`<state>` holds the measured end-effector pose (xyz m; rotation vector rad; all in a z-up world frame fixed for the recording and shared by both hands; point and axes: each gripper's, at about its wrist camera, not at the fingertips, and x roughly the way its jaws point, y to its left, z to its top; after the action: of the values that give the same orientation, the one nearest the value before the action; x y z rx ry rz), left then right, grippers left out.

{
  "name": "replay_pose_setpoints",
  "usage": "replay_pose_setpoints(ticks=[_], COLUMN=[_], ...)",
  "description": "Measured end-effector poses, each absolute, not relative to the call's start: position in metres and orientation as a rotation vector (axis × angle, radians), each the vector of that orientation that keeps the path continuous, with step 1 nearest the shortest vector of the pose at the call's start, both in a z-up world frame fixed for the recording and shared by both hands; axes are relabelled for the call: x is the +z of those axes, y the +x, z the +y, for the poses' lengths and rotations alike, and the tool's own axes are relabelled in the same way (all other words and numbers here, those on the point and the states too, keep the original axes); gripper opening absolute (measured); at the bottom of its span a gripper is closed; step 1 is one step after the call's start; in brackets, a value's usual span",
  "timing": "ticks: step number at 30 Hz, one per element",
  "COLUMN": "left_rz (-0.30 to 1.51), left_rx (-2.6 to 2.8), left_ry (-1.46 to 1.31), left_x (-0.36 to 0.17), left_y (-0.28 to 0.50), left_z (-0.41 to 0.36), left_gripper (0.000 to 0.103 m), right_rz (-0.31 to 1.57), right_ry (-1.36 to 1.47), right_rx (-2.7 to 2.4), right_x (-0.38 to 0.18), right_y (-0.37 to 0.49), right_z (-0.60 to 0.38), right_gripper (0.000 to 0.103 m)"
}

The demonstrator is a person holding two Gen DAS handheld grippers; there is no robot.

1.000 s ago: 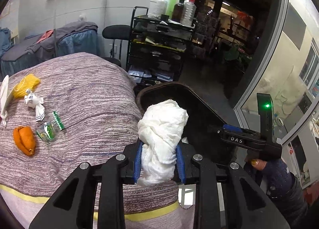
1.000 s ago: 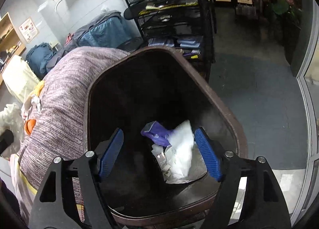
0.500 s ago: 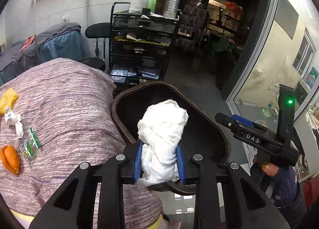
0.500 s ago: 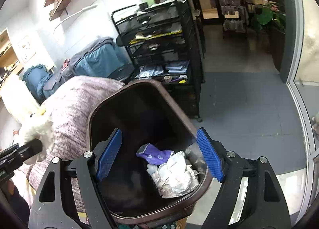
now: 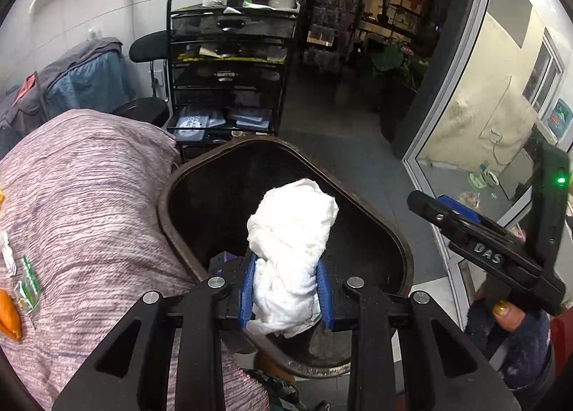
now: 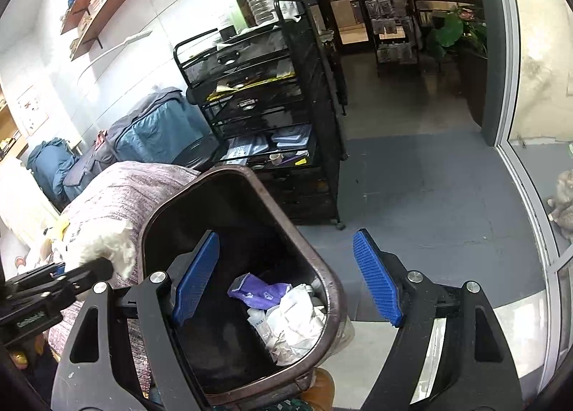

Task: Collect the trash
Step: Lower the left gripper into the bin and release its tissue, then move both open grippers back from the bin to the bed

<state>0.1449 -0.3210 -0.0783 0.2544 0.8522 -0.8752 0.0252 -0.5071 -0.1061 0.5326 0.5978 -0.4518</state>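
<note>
1. Leftmost, in the left wrist view: a striped purple cover (image 5: 89,203) bore the litter yet to be gathered, namely an orange scrap (image 5: 9,314) at the frame edge, a green-printed clear wrapper (image 5: 27,284) just beside it, and a white twist (image 5: 6,250) a little farther up.
2. Left gripper (image 5: 286,293): jaws drawn narrow, blue pads pressed on either side of a crumpled white tissue wad (image 5: 292,242). The wad stood up out of the grip, directly above the mouth of the bin.
3. Brown bin (image 5: 372,221): stood against the covered surface, open-topped. The right wrist view showed it partly filled on its right side, with a purple wrapper (image 6: 259,291) lying on crumpled white paper (image 6: 295,319).
4. Right gripper (image 6: 286,280): jaws wide apart, nothing between the pads. It hung over the bin's right rim, one pad above the inside, the other above the floor.
5. Step in hand, as judged: delivery of the tissue wad to the bin, with the carry apparently complete and the release not yet made.
6. Next move, as judged: part the left jaws so the wad drops clear inside the rim. Soft tissue may cling to a ribbed pad, so a wide opening seems wise. The empty right gripper is free to go to the litter on the cover.
</note>
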Motion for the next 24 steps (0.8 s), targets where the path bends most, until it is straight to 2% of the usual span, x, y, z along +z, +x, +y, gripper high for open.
replay_pose_setpoints(ticks=[4,7,8,9,12,18,24], left_rz=[0.854,0.854,0.85,0.841,0.805,0.748,0.695], left_rx=[-0.871,-0.862,-0.859,-0.858,-0.853,-0.838,-0.825], left_ry=[0.284,0.29,0.286,0.283,0.307,0.31,0.31], left_x=[-0.082,-0.084,-0.084,-0.084,-0.082,-0.072,-0.062], left_y=[0.146,0.146,0.146,0.145,0.14,0.135,0.126], left_z=[-0.333,-0.337,-0.338,-0.338,-0.338,-0.329,-0.313], left_gripper=[0.032,0.052,0.066,0.075,0.087,0.094,0.096], right_rz=[0.592,0.59,0.59,0.59,0.59,0.594,0.594], right_ry=[0.533,0.536,0.537,0.537,0.539,0.535,0.522], right_rx=[-0.466,-0.475,-0.478,-0.481,-0.485,-0.476,-0.454], right_x=[-0.105,-0.104,-0.104,-0.104,-0.104,-0.105,-0.103], right_y=[0.021,0.019,0.018,0.018,0.018,0.02,0.024], right_z=[-0.512,-0.514,-0.516,-0.516,-0.516,-0.514,-0.507], right_gripper=[0.077,0.077,0.077,0.077,0.079,0.083,0.083])
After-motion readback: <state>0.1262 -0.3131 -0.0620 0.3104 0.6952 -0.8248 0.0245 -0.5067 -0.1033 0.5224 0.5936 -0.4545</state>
